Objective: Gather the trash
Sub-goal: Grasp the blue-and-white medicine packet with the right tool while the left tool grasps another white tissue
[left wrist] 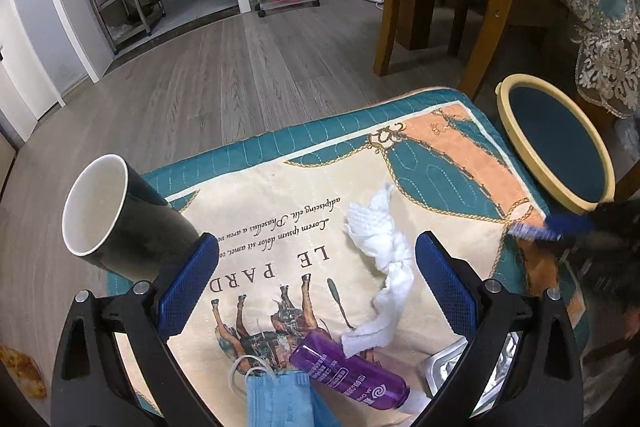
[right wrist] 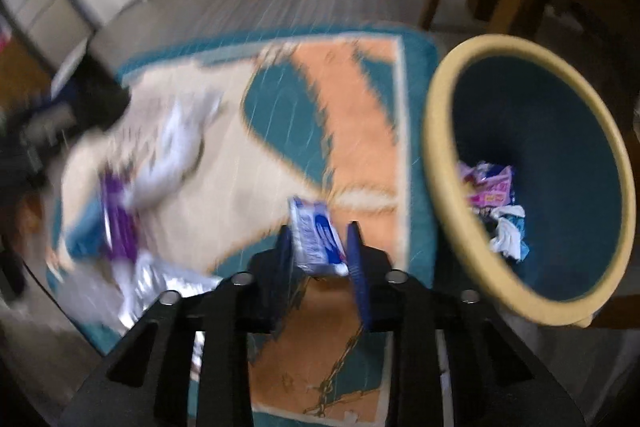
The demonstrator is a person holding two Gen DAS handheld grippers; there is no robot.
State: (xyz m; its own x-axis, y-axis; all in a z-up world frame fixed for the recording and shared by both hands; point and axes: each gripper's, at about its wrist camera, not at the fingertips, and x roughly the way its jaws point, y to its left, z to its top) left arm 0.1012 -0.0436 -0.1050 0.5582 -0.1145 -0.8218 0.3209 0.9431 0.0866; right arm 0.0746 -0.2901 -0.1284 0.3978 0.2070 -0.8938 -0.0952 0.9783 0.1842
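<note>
Carrying a small blue-and-white packet (right wrist: 318, 241) toward the bin (right wrist: 444, 163), clamped between the right gripper (right wrist: 320, 247) fingers. Needs a steady pinch until well over the yellow rim, then a drop from above the blue interior, where pink and white scraps (right wrist: 494, 205) already lie at the bottom. Best released only once past the near-left edge of the rim, since the bin sits just off the right edge of the quilted mat (right wrist: 360, 99) and tilts in this view; a light packet let go early would likely land on the mat or slip between mat and bin.

Holding meanwhile over the mat with the left gripper (left wrist: 316, 279), fingers spread wide and gripping nothing. Framed between them: a twisted white tissue (left wrist: 384, 259), and nearer, a purple bottle (left wrist: 348, 375) lying on its side beside a blue face mask (left wrist: 280, 399). Standing at far left, a black cup (left wrist: 120, 215) with white inside. Probably the tissue next for this hand.

Hard to read much in the right wrist view, smeared by motion: printing on the packet illegible, tissue and bottle only streaks. Cut off at the lower right of the left view, a silvery foil tray (left wrist: 448, 371), partly behind a finger. Right gripper there only a dark blur near the bin. Contents of the cup not visible.
</note>
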